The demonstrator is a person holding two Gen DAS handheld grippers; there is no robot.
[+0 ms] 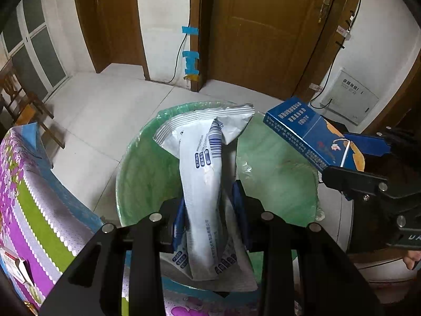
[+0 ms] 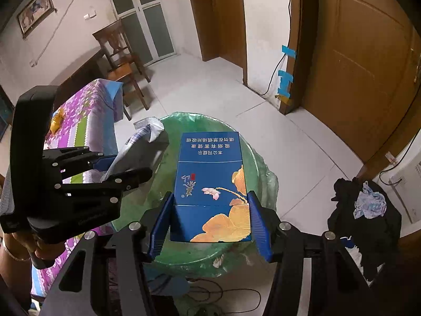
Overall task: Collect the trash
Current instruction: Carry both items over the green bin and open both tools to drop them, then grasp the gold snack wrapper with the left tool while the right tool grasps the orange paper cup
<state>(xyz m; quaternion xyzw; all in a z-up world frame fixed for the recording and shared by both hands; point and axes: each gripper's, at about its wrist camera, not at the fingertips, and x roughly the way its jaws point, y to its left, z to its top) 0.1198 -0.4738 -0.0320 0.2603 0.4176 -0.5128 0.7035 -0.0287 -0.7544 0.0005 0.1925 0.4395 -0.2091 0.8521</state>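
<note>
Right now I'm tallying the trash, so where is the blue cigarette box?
The blue cigarette box is clamped in the right gripper, held over the green-lined bin, right of the white wrapper that the left gripper holds.

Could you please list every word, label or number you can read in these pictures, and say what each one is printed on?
"本公司提示 / 吸烟有害健康 / 请勿在禁烟场所吸烟": blue cigarette box held by the right gripper, seen upside down.
Barcode and small blue print: white wrapper in the left gripper, too small to read.
Grey wall panel: heading too blurred to read.
"UA": right gripper's body, cut off by the picture edge.
</note>
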